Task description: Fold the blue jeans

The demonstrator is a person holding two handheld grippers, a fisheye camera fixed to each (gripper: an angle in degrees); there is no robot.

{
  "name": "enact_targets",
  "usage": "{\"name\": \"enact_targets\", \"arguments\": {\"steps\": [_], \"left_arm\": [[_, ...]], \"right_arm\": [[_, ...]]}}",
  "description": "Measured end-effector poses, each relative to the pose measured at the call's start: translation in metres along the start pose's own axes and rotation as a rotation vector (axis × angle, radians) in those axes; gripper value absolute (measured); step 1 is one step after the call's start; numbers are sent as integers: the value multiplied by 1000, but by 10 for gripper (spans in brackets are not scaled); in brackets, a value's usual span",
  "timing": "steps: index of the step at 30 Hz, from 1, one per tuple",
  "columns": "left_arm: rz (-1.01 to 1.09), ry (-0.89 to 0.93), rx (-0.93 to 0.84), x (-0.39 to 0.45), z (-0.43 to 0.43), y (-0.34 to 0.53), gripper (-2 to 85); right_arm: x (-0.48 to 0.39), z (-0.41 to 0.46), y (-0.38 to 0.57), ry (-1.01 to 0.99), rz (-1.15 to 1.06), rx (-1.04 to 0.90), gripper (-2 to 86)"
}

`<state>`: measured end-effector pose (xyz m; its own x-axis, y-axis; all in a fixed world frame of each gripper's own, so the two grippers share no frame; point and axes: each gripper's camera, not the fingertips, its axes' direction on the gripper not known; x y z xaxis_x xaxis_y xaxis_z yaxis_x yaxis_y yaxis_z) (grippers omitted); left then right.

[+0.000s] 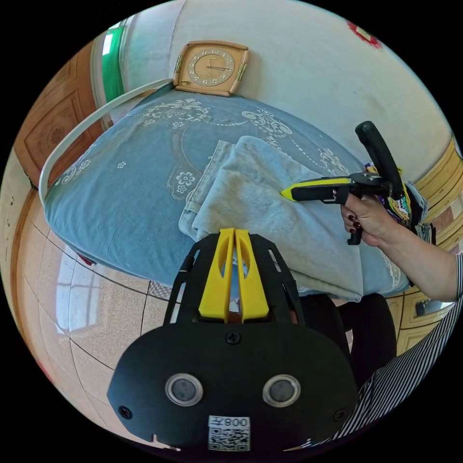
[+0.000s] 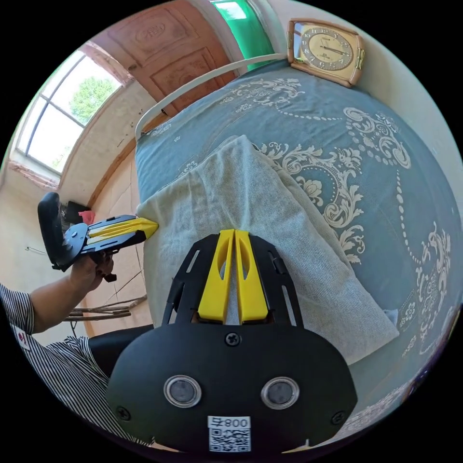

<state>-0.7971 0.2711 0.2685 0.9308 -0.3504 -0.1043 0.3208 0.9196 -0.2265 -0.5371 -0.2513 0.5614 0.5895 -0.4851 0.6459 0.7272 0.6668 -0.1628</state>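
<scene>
I judge the jeans (image 1: 260,202) already folded once or twice, lying as a long stack on the bed (image 1: 120,193). My left gripper (image 1: 234,236) and right gripper (image 2: 234,236) hover clenched, empty; one fold maybe remains.

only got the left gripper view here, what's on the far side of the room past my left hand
Observer: In the right gripper view a big window with green outside sits beyond the left tongs.
Operator: are those tongs holding the jeans
Observer: From the right gripper view the left tongs look closed, tip at the near corner of the jeans; a grip is not clear.
Operator: and the right tongs
Observer: The right tongs have their jaws together, hovering over the jeans with no fabric visibly between them.
Operator: anything behind the bed
Observer: A carved wooden door stands past the white rail.
</scene>
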Motion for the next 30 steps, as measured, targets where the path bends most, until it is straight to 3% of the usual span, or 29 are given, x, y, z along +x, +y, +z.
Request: {"name": "enact_targets", "arguments": {"steps": [5, 8, 15, 21, 26, 30], "left_arm": [[7, -3, 31, 16, -20, -1, 3], [28, -5, 79, 29, -31, 1, 4], [13, -28, -11, 42, -10, 4, 4], [60, -92, 48, 66, -29, 9, 4], [45, -76, 1, 70, -18, 11, 4], [66, -91, 52, 82, -38, 14, 4]], "right_arm": [[-11, -13, -5, 26, -27, -31, 1], [-10, -34, -7, 56, -22, 55, 1], [13, -26, -25, 21, 53, -15, 1], [-7, -49, -35, 71, 0, 82, 1], [-1, -23, -54, 93, 6, -28, 1], [-9, -39, -51, 105, -17, 10, 1]]}}
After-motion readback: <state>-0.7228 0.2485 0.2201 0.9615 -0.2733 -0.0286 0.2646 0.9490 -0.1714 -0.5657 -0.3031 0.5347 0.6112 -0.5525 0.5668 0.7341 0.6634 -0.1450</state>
